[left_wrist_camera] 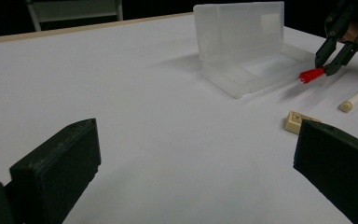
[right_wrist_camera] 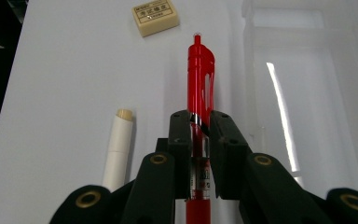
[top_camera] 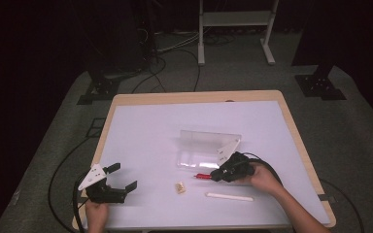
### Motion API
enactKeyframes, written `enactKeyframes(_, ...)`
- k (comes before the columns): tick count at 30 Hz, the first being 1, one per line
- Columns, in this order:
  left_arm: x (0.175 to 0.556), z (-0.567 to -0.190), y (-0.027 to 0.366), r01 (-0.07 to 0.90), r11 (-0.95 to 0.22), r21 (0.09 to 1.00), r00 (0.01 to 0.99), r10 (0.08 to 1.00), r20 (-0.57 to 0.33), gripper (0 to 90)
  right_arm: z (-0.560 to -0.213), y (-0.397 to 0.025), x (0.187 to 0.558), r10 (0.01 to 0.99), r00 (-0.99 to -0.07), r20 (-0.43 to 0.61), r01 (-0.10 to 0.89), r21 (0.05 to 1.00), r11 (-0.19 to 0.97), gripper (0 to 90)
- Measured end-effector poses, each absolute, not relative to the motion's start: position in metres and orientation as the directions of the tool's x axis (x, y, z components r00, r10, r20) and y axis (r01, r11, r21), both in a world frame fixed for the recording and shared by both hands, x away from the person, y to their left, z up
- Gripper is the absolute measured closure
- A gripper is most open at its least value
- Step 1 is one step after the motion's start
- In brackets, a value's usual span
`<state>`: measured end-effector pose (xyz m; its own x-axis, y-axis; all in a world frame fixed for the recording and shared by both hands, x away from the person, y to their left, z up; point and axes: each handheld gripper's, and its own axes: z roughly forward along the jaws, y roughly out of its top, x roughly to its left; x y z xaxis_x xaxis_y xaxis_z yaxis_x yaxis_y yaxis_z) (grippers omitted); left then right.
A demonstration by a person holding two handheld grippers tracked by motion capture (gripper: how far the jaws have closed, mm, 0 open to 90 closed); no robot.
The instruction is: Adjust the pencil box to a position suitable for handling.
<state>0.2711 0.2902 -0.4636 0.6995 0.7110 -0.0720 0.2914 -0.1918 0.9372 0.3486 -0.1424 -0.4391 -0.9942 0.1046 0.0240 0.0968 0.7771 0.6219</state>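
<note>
A red pen (right_wrist_camera: 200, 79) is clamped between the jaws of my right gripper (right_wrist_camera: 199, 122), which is shut on it just in front of the open clear plastic case (top_camera: 208, 148). From above, the red pen (top_camera: 203, 176) sticks out leftward from the right gripper (top_camera: 217, 174), low over the white table. A cream eraser (top_camera: 179, 187) and a white stick (top_camera: 229, 196) lie nearby. My left gripper (top_camera: 125, 177) rests at the table's front left, open, with nothing between its jaws. Across the table it sees the case (left_wrist_camera: 247, 46), the pen (left_wrist_camera: 311, 74) and the eraser (left_wrist_camera: 299, 122).
The table top (top_camera: 145, 131) is white with a wooden rim. The case's lid stands upright at its far side. Cables trail from both grippers over the table's front edge. A white frame (top_camera: 235, 29) and dark stands sit on the floor beyond.
</note>
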Motion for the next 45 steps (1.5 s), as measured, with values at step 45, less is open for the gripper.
enactKeyframes(45,0.271,-0.464,0.291,0.297,-0.192,0.936,0.706,0.703,-0.08,0.0,-0.396,-0.146,0.386,0.17,-0.985,-0.038,0.107,0.634,0.766,78.7)
